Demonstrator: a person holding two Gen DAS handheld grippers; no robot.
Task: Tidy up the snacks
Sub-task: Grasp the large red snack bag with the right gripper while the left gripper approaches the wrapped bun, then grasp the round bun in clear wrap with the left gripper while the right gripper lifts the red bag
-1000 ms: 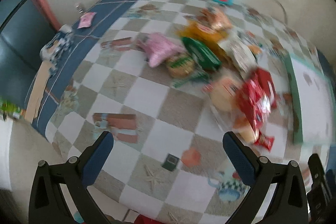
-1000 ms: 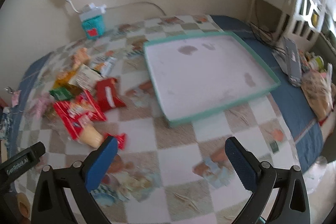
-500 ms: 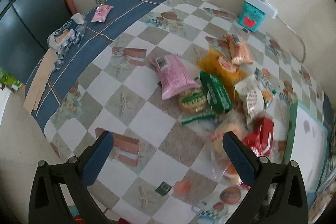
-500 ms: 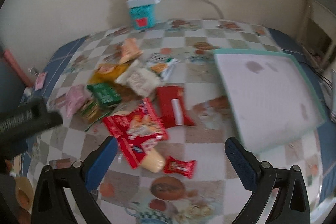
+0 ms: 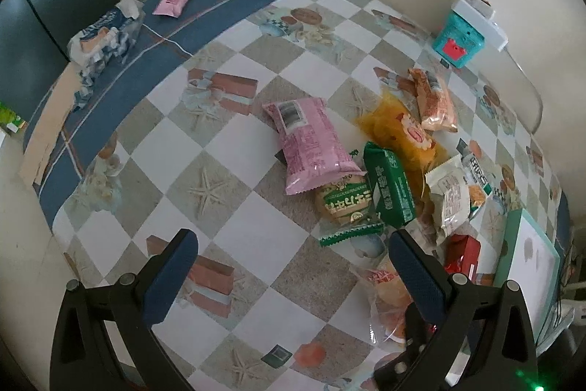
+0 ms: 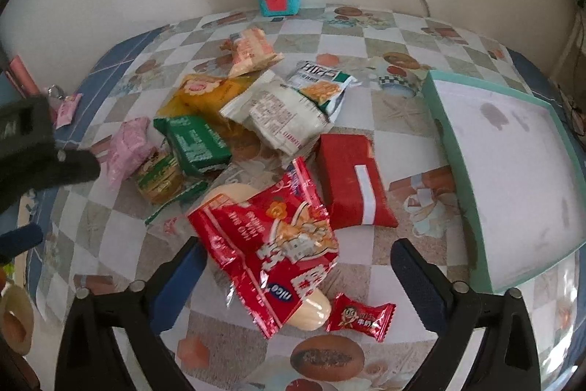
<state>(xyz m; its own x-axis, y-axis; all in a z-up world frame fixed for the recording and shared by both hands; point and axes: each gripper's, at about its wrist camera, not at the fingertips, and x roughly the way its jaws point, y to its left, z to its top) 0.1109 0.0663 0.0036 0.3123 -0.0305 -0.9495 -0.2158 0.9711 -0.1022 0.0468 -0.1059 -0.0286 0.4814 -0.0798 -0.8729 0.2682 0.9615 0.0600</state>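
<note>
Right gripper (image 6: pixel 295 266) hangs wide, its jaws just closing slightly, empty, above a crinkled red foil snack bag (image 6: pixel 271 244). Left gripper (image 5: pixel 291 261) gapes empty; pink plastic packet (image 5: pixel 309 145) lies ahead.
</note>
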